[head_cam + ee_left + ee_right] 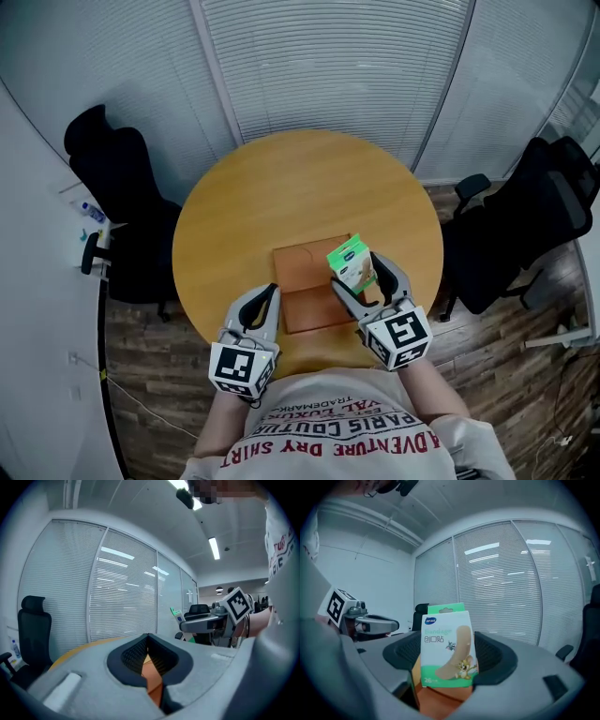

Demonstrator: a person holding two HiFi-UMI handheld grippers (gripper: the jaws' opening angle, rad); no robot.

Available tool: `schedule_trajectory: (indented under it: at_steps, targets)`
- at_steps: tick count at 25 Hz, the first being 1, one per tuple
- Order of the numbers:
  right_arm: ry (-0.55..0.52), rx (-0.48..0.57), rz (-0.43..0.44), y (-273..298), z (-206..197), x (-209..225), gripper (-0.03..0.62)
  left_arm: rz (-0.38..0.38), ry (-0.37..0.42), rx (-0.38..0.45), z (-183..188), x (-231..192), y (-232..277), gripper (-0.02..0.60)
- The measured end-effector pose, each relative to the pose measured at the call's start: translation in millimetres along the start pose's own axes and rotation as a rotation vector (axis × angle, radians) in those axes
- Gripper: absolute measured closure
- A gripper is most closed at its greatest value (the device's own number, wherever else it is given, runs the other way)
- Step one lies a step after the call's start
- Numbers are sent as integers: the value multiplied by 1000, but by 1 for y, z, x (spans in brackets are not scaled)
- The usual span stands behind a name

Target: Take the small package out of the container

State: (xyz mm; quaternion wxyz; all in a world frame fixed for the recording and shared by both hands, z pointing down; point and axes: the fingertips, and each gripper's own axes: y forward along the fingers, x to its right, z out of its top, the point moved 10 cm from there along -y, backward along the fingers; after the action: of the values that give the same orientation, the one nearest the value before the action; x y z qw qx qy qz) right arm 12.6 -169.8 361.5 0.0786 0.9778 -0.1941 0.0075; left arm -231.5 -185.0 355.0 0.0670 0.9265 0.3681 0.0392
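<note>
Head view: the package [352, 262] hangs above the container [305, 281]; we should raise it straight up and level, clear of the rim. Left gripper view: the left gripper [148, 637] has jaws together, empty, beside the container. Right gripper view: the right gripper [449, 657], jaws wide, clamps the package's sides.

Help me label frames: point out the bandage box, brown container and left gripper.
bandage box [449, 646]: right gripper view, front face.
brown container [298, 268]: head view, bare far half.
left gripper [268, 294]: head view, between its fingertips.

A round wooden table [281, 187] stands between one black chair [117, 192] and a second chair [530, 220].
</note>
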Motion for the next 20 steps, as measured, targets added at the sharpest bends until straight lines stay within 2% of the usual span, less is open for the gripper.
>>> schedule_trajectory:
  at_steps: [20]
  targets:
    - [26, -11, 30, 4, -9, 5, 238, -9, 9, -18, 0, 11, 5, 571]
